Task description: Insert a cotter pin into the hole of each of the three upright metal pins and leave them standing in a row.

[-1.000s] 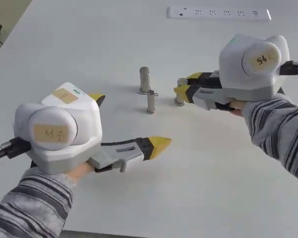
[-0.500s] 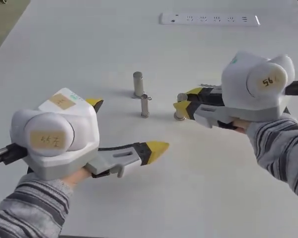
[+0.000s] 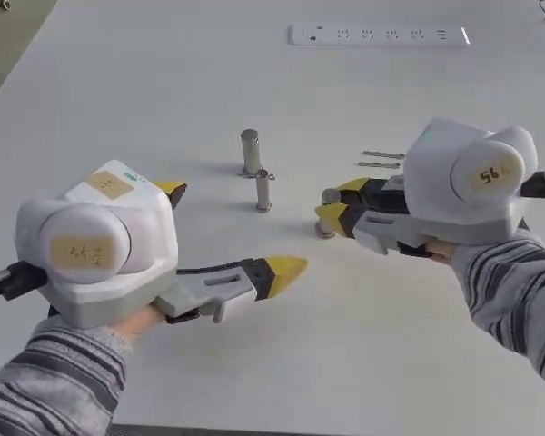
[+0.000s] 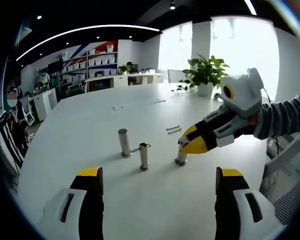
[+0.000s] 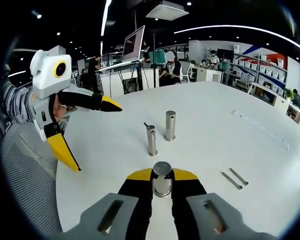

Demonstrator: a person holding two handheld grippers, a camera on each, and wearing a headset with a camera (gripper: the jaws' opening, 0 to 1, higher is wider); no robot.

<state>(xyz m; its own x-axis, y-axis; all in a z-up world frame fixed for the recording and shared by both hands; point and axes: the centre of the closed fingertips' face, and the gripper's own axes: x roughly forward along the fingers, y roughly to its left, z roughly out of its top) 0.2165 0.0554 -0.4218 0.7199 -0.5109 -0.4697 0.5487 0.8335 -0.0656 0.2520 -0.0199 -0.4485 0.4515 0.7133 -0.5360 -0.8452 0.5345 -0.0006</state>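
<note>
Three metal pins are on the white table (image 3: 163, 73). The far pin (image 3: 250, 152) (image 4: 123, 143) (image 5: 170, 125) stands bare. The middle pin (image 3: 263, 191) (image 4: 144, 156) (image 5: 151, 140) has a cotter pin through its top. My right gripper (image 3: 331, 207) (image 5: 162, 182) (image 4: 194, 145) is shut on the third pin (image 3: 327, 218) (image 4: 181, 159) (image 5: 162, 175), which is upright, right of the other two. My left gripper (image 3: 229, 227) (image 4: 159, 172) (image 5: 95, 135) hovers open and holds nothing, nearer than the pins. Two loose cotter pins (image 3: 380, 160) (image 4: 173, 129) (image 5: 235, 178) lie behind the right gripper.
A white power strip (image 3: 377, 35) lies at the table's far edge. A potted plant (image 4: 202, 75) stands at one end of the table. Bare table surface surrounds the pins on all sides.
My right gripper has drawn the third pin toward me, from level with the far pin to nearer than the middle one. The loose cotter pins now show behind it. The left gripper has barely moved.
</note>
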